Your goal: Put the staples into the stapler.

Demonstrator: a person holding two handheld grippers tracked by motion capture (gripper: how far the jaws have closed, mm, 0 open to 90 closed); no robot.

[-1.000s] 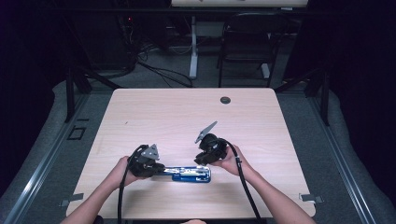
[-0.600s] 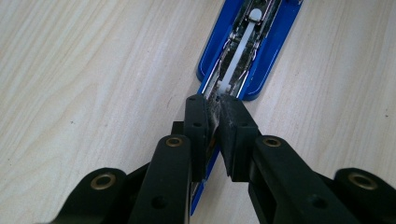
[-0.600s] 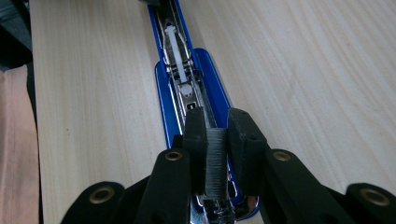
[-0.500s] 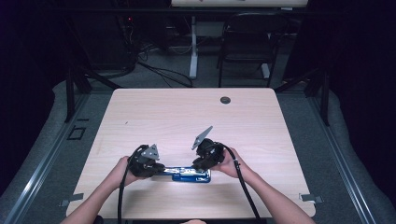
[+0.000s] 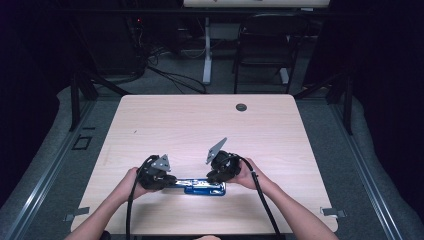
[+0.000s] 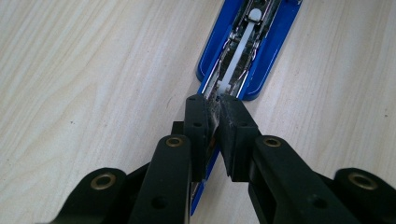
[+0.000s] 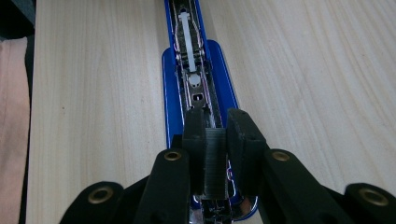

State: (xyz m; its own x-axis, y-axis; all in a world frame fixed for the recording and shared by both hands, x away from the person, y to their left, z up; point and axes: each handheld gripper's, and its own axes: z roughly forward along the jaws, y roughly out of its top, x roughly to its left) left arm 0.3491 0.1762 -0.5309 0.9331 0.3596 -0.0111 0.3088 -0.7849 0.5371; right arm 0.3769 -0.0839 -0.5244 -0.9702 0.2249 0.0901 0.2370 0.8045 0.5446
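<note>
A blue stapler (image 5: 204, 187), opened flat, lies lengthwise along the near edge of the desk (image 5: 200, 125), with the left gripper (image 6: 212, 116) clamped on its left end and the right gripper (image 7: 215, 126) seemingly clamped on its right end.

The bench (image 5: 200, 125) has a pale wood-grain top with a smooth, matt finish, its fine streaks clear in both gripper views. On it lies a stapler (image 5: 205, 187) with a glossy blue plastic base and a bright, shiny metal channel that holds a white plastic strip (image 6: 243, 46). The left gripper (image 6: 214, 116) and the right gripper (image 7: 215, 135) are matt black plastic with brass-coloured metal rivets; a finely ribbed dark pad (image 7: 215, 161) shows between the right gripper's jaws. The floor (image 5: 350, 150) around the bench looks like dull grey carpet.
</note>
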